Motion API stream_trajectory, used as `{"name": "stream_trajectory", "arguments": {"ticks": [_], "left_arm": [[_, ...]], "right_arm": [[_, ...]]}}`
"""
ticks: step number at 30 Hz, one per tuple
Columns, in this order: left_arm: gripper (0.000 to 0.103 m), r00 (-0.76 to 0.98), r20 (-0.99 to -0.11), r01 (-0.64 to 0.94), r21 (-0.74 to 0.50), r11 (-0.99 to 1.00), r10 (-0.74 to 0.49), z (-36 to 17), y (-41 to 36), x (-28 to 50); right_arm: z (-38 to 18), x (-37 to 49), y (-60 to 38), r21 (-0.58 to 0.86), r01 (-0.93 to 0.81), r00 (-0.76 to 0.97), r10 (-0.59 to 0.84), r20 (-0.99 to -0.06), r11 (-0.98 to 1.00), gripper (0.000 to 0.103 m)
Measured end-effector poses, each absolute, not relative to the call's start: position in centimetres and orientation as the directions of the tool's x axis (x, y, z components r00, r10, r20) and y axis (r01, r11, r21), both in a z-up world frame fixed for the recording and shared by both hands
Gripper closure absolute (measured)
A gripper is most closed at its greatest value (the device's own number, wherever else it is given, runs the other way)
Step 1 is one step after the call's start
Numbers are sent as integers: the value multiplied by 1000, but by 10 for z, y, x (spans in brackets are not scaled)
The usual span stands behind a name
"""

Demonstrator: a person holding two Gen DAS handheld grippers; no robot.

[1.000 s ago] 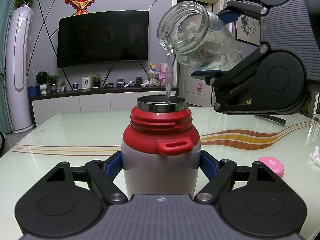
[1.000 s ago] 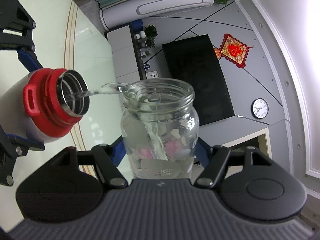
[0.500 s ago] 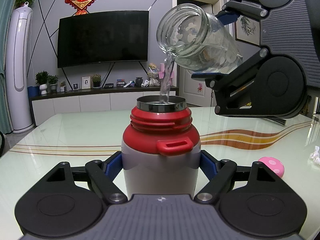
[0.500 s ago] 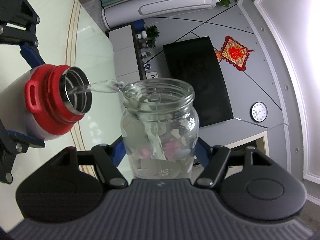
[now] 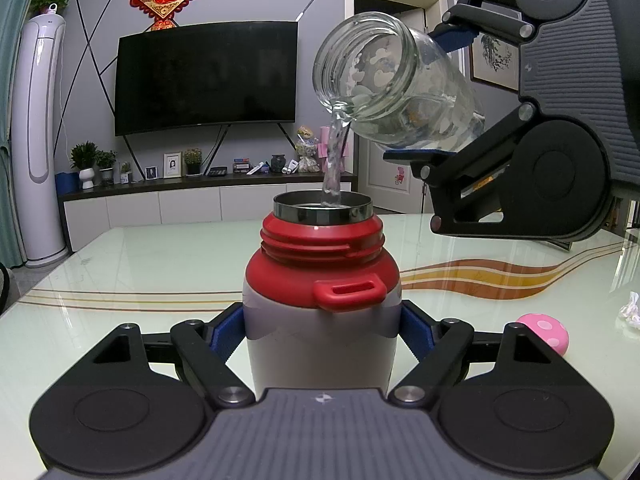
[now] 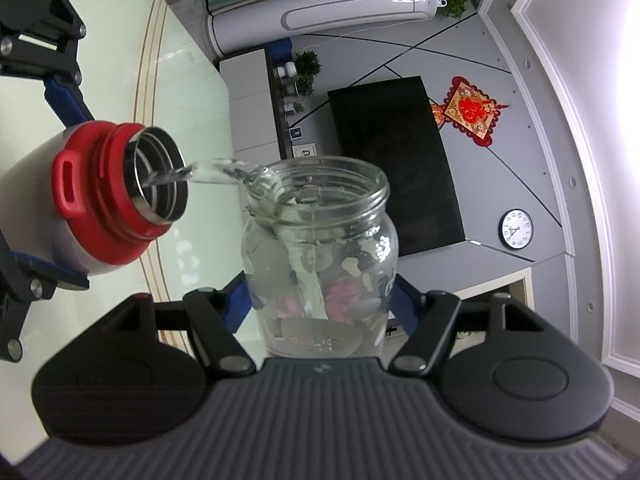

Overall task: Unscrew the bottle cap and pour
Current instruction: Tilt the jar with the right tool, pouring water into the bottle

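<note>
A white flask with a red collar (image 5: 322, 312) stands upright on the glass table, its steel mouth (image 5: 322, 206) uncapped. My left gripper (image 5: 322, 332) is shut on its white body. Above and to the right, my right gripper (image 5: 448, 92) is shut on a clear glass jar (image 5: 384, 80), tipped on its side. A stream of water (image 5: 334, 156) falls from the jar's lip into the flask's mouth. In the right wrist view the jar (image 6: 324, 264) sits between the fingers of the right gripper (image 6: 320, 300), and the water arcs left into the flask (image 6: 100, 200). No cap shows.
A pink dotted mushroom-shaped object (image 5: 546, 332) lies on the glass table (image 5: 120, 272) to the right of the flask. A crumpled white wrapper (image 5: 632, 314) sits at the right edge. A TV wall and low cabinet stand behind the table.
The jar has tipped slightly further and the stream of water has grown thicker. The flask and my left gripper have kept still.
</note>
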State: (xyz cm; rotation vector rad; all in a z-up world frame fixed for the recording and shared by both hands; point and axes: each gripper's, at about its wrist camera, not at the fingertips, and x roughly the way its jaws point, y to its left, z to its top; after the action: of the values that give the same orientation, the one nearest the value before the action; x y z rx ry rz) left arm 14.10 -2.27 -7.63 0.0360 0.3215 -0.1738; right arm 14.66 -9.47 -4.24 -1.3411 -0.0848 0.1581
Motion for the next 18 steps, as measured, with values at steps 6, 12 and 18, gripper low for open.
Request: {"name": "stream_trajectory", "arguments": {"ticks": [6, 12, 18], "left_arm": [[20, 934, -318, 176, 8, 984, -165, -76, -23, 141], [20, 934, -318, 177, 8, 984, -165, -77, -22, 141], [20, 934, -318, 177, 8, 984, -165, -77, -21, 141]], "right_arm": [[-43, 147, -94, -977, -60, 986, 164, -26, 207, 33], [-44, 148, -94, -979, -55, 986, 165, -22, 195, 33], [-48, 147, -93, -982, -46, 985, 170, -15, 182, 33]]}}
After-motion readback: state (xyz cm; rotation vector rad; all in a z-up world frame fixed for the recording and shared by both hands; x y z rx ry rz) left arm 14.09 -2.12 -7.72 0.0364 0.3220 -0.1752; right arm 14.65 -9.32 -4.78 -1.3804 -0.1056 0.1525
